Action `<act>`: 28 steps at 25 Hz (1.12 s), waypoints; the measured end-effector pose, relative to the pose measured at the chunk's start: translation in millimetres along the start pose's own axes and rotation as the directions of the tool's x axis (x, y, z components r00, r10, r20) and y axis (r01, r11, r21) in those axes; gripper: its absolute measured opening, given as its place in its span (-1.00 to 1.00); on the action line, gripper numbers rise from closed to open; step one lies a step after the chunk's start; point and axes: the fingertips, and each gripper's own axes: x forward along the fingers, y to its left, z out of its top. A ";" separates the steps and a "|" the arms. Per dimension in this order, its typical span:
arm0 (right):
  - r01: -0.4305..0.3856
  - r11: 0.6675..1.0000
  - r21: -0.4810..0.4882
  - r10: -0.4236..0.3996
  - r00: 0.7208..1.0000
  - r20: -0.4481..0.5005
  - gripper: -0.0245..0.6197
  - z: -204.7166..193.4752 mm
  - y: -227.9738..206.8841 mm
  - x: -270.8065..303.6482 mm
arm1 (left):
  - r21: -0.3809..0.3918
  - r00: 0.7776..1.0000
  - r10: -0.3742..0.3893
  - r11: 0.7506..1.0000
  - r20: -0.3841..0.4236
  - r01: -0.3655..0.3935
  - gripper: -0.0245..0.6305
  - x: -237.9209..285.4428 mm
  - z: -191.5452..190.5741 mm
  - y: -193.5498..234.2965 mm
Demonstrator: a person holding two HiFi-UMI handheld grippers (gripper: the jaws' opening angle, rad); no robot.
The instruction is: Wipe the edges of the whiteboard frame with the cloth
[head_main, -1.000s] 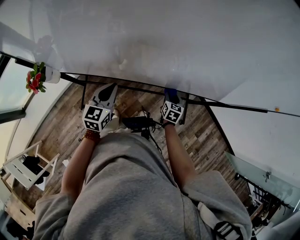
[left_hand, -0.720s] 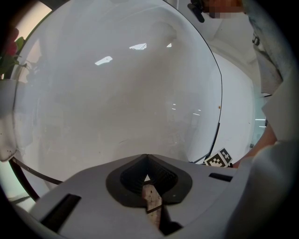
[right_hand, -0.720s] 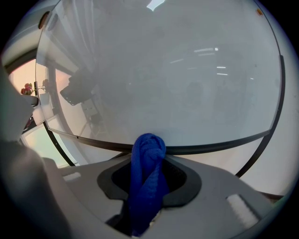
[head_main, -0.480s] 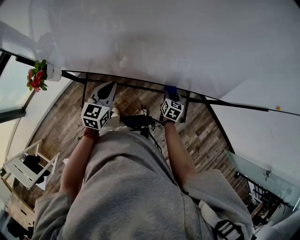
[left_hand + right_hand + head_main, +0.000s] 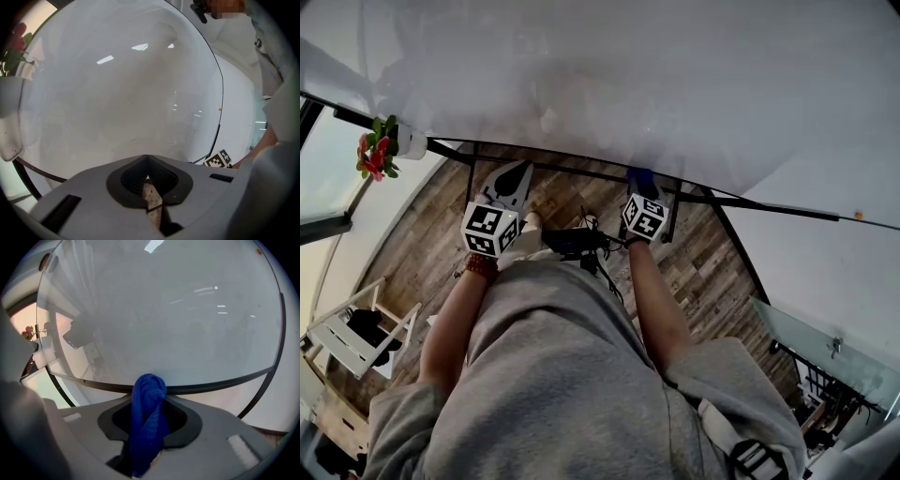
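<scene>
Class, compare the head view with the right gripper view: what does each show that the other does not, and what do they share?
Only the head view shows the left gripper and the person's forearms reaching towards the board. Only the right gripper view shows the tongs' dark pads closed on the blue cloth, with its bunched top overlapping the frame line. Both show the right gripper, the cloth, the whiteboard and its black bottom frame.
</scene>
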 end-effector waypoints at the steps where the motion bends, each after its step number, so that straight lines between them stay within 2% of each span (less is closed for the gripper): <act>1: -0.003 1.000 -0.001 0.003 1.000 0.003 -0.49 -0.1 2.7 0.5 | -0.006 1.000 0.003 1.000 0.001 -0.003 -0.90 -0.9 0.5 2.4; 23: -0.027 1.000 0.013 0.027 0.999 0.019 -0.49 -1.1 38.4 4.0 | -0.039 1.000 0.018 0.999 0.006 -0.018 -0.90 -17.2 0.1 31.3; 28: -0.032 0.999 0.023 0.031 0.999 0.024 -0.49 -1.6 45.2 4.0 | -0.042 1.000 -0.009 0.999 -0.022 0.008 -0.90 -19.8 -8.6 28.9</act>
